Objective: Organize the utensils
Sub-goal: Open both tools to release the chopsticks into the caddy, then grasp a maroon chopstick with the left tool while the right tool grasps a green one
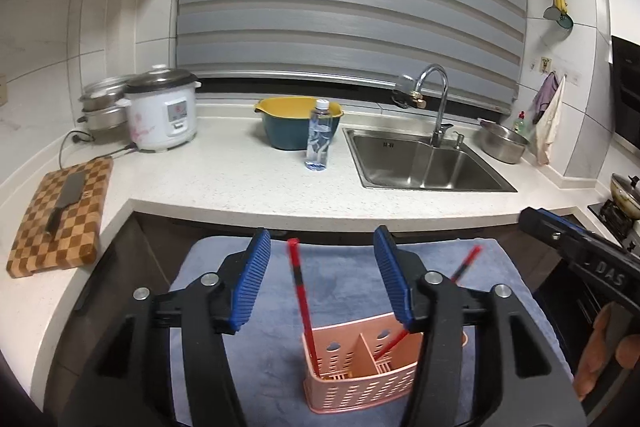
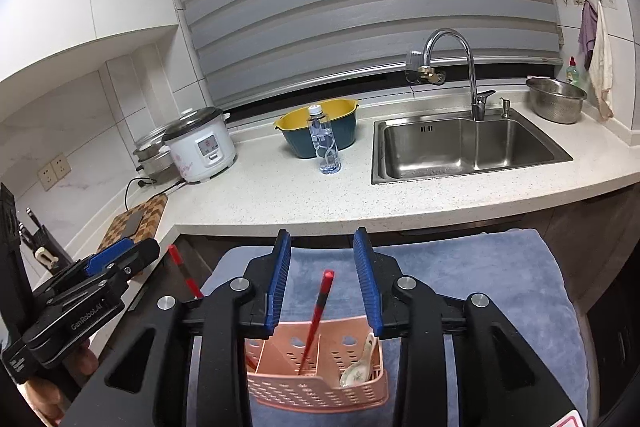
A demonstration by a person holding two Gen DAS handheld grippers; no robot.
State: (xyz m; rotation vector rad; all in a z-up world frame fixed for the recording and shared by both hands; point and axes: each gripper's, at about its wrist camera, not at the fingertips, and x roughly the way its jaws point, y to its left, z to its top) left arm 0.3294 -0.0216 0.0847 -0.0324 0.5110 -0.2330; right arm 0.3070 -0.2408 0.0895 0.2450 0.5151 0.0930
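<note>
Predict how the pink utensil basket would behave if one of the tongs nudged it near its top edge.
The basket is thin perforated plastic, so it is probably light and would slide or tip rather than resist. It stands on a soft blue towel, which may grip its base and favour tipping. The tall red chopsticks leaning inside, and the spoon, would likely shift or rattle.

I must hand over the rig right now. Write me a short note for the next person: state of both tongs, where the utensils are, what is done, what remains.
Left tongs: open, holding nothing, above the pink caddy.
Right tongs: open, holding nothing, above the same caddy.
The caddy stands on the blue towel.
Done: one red chopstick stands in the left compartment, the other red chopstick in the middle one, and the ceramic spoon in the right one.
Left: no other loose utensils show on the towel; perhaps put both chopsticks in one compartment.
</note>
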